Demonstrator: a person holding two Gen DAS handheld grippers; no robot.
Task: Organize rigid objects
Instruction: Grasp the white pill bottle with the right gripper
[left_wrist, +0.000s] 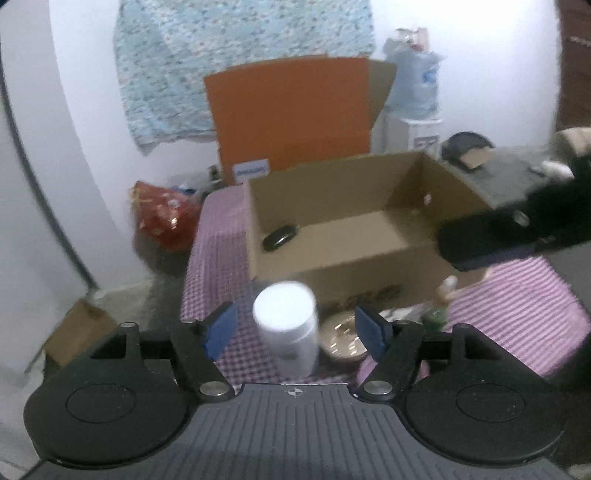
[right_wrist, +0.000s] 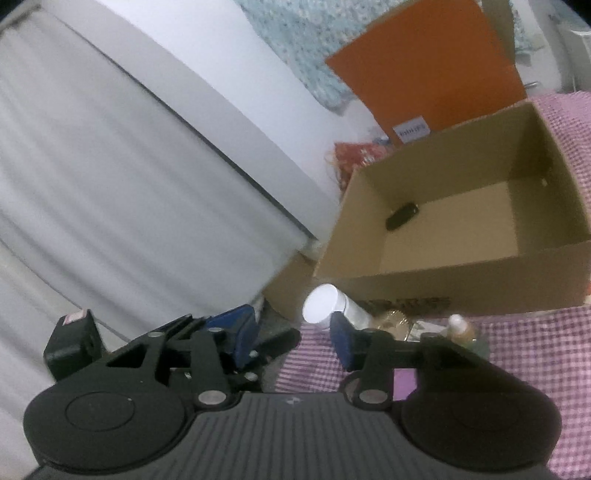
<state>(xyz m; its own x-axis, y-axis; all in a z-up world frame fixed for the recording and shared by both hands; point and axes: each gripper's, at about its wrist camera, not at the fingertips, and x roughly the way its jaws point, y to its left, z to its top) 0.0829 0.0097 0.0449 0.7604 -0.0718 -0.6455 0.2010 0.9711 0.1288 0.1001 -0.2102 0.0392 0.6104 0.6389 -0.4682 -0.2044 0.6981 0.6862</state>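
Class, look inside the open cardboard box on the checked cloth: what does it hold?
Inside the cardboard box lies one small black object in a far corner. The rest of the visible floor is bare; the strip behind the near wall is hidden.

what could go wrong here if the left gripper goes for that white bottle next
The left gripper is open around the upright white bottle, not touching it. A lopsided close could tip it onto the round gold tin beside it. The cardboard box wall stands right behind, so a low lift may clip it. The frames are blurred, so the gaps are uncertain.
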